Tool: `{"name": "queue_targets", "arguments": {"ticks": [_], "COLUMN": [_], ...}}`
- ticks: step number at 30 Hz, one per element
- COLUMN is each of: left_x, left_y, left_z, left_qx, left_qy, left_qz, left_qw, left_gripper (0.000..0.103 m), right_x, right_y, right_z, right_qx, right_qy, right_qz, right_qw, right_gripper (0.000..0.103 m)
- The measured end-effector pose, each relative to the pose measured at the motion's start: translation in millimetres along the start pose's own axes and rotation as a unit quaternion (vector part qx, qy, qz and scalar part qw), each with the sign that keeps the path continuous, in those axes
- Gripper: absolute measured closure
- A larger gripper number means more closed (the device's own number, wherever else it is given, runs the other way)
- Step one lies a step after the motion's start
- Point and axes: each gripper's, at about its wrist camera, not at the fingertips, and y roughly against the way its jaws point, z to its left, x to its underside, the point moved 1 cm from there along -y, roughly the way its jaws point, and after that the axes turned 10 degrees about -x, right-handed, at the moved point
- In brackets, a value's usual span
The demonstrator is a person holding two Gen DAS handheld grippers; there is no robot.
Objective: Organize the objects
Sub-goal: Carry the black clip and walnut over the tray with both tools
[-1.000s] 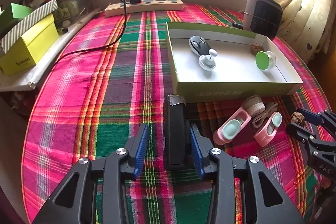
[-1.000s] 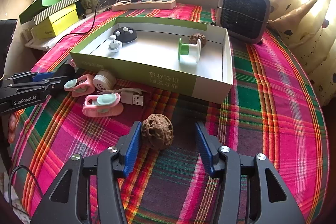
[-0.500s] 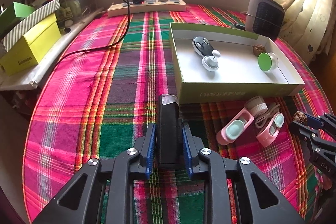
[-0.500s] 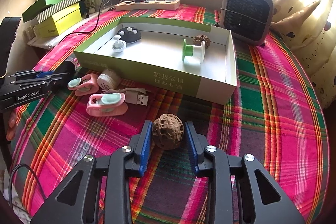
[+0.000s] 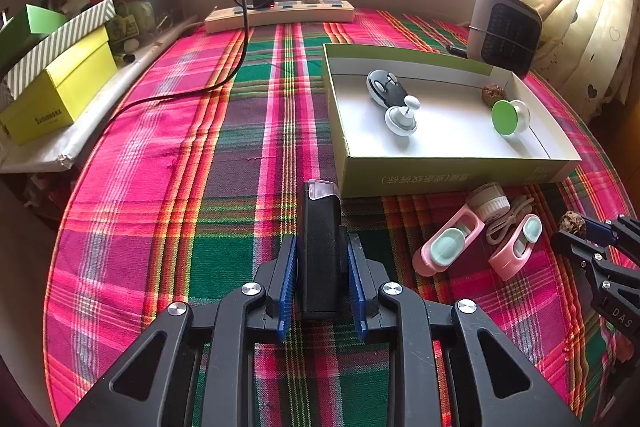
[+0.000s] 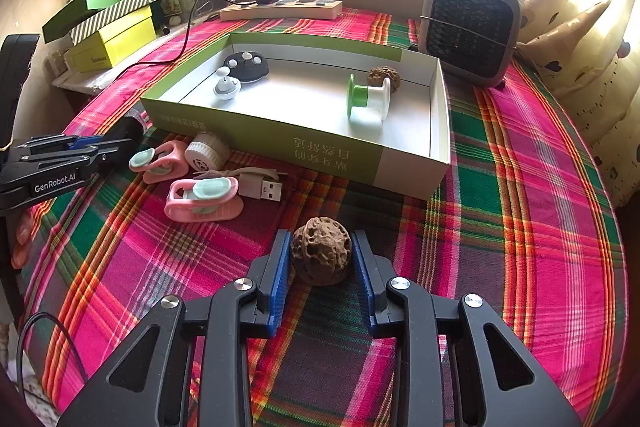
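Observation:
My left gripper [image 5: 322, 259] is shut on a black rectangular device [image 5: 320, 227] with a clear tip, just in front of the green-and-white box [image 5: 440, 175]. My right gripper [image 6: 320, 251] is shut on a brown walnut [image 6: 321, 251] in front of the box [image 6: 280, 139]. In the box lie a black mouse-like item [image 5: 384, 87], a white knob [image 5: 400, 117], a green-ended spool [image 5: 508, 117] and a second walnut [image 5: 491, 93]. Two pink clips [image 6: 200, 197], a white round cap [image 6: 206, 155] and a USB cable [image 6: 260, 187] lie on the plaid cloth between the grippers.
A grey heater [image 6: 468, 27] stands behind the box's right end. A power strip [image 5: 280, 15] with a charger and black cord lies at the back. Yellow and striped boxes [image 5: 56, 83] are stacked at the left edge. Curtains hang at the right.
Both grippers closed: the left on the black device, the right on the walnut. Both views have risen slightly since half a second ago.

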Motion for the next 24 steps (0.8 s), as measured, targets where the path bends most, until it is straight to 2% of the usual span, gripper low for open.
{"name": "queue_targets", "arguments": {"ticks": [24], "left_x": [-14.4], "left_y": [27.9], "left_z": [-12.3], "left_qx": [0.024], "left_qy": [-0.012], "left_qz": [-0.033], "left_qw": [0.9991], "left_gripper": [0.081], "right_x": [-10.9], "right_y": [12.4], "right_z": [-3.2], "right_qx": [-0.015], "right_qy": [-0.007], "right_qz": [-0.018], "right_qw": [1.0], "right_gripper": [0.072]}}
